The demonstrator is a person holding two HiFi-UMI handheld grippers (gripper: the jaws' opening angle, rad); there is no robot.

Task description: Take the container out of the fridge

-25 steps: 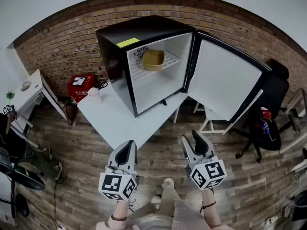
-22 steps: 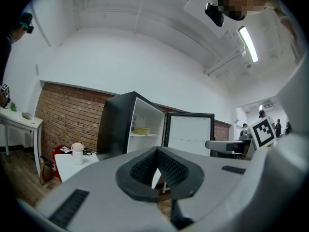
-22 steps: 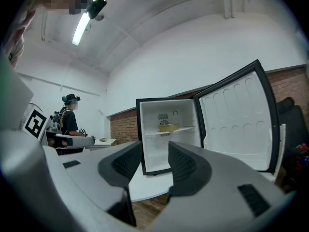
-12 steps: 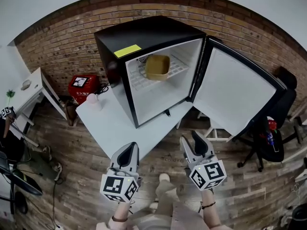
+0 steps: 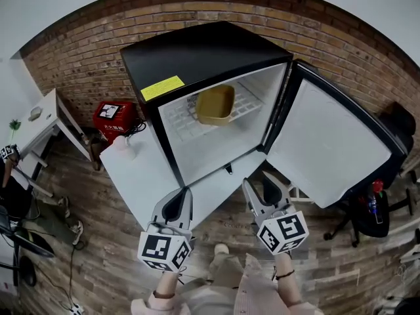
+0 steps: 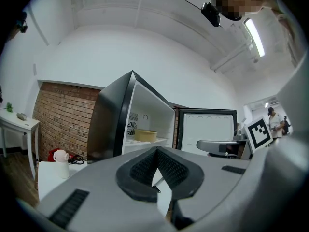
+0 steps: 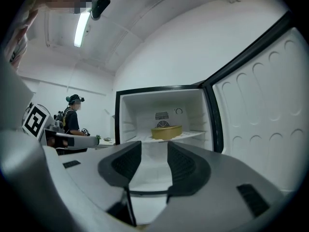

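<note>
A tan container [image 5: 216, 104] sits on the white wire shelf inside the black mini fridge [image 5: 197, 51], whose door [image 5: 328, 143] hangs open to the right. The left gripper view catches the container [image 6: 145, 135] at an angle. The right gripper view faces straight into the fridge at the container [image 7: 167, 131]. Both grippers are held low in front of the fridge, well short of it. My left gripper [image 5: 177, 203] has its jaws together with nothing in them, the pads meeting at the tip [image 6: 155, 151]. My right gripper [image 5: 261, 190] is open and empty [image 7: 154, 151].
The fridge stands on a white table [image 5: 141, 176] with a small white jug [image 5: 123, 144] at its left. A red box [image 5: 110, 117] lies on the floor by the brick wall. An office chair [image 5: 377, 202] stands right of the door. A person [image 7: 72, 117] stands far left.
The head and both grippers have come closer to the fridge, which now looks larger and more central. The container has not moved, and neither gripper's jaws have changed.
</note>
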